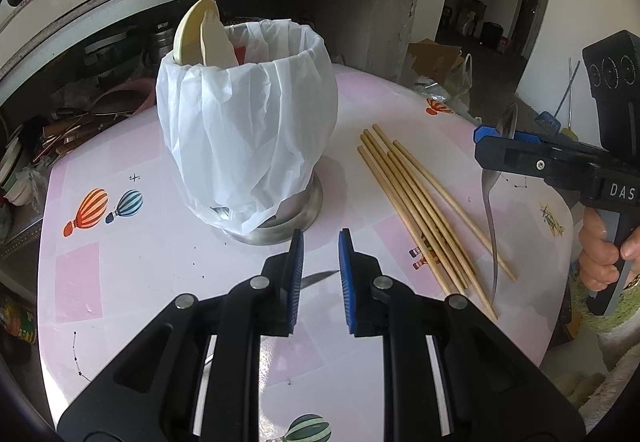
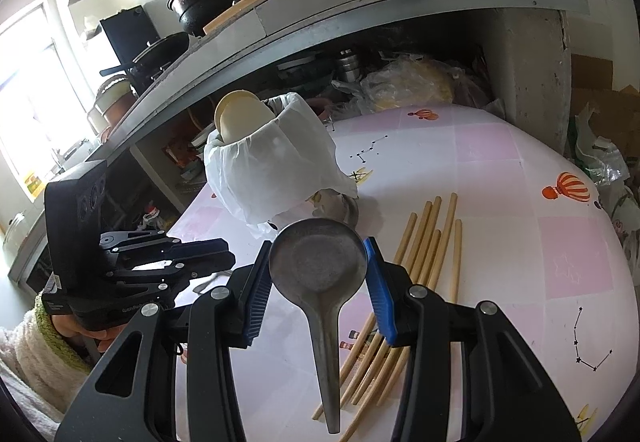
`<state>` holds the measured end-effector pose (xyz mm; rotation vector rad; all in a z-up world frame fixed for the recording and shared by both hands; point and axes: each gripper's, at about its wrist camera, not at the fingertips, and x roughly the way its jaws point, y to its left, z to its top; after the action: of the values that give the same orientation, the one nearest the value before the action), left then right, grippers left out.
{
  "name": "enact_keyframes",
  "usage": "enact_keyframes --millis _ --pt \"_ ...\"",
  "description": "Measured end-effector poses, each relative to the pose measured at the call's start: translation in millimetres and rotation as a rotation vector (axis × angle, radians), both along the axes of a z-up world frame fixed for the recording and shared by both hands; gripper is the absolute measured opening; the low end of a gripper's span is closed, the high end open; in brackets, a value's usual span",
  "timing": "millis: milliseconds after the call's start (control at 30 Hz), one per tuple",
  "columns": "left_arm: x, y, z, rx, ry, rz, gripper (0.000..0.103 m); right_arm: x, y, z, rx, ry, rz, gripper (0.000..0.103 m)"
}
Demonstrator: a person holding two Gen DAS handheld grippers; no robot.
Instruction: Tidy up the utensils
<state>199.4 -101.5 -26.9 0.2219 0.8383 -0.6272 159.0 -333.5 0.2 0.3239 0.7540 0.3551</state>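
fingers (image 2: 376,282): right gripper (image 2: 316,274) clamps metal spoon (image 2: 318,266) | chopsticks (image 2: 420,262) on table (image 2: 500,182)

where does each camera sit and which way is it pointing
Left wrist: on the left gripper, looking down over the table at the bag-lined holder; its blue pads and the right gripper's hand show.
Right wrist: on the right gripper, which clamps a metal spoon, facing the holder; a sleeve shows.
Shared: holder, chopsticks, table.
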Motion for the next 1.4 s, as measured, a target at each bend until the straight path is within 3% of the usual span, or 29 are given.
enact_keyframes --millis 600,733,1100,1400 --pt "4.0 11.7 -25.2 0.025 0.04 0.031 0.017 3.5 4.6 -1.4 0.004 0.014 0.01 0.044" --pt "4.4 20.6 -35.8 0.037 0.055 0.047 0.026 4.5 9.2 0.0 0.006 0.014 0.02 0.044" --pt "31.9 45.0 -75.3 0.086 0.132 0.094 0.037 7.7 21.1 0.9 0.024 0.027 0.047 0.044" --pt "33.5 48.5 -81.9 0.092 0.159 0.106 0.039 9.1 25.4 0.2 0.021 0.037 0.053 0.044"
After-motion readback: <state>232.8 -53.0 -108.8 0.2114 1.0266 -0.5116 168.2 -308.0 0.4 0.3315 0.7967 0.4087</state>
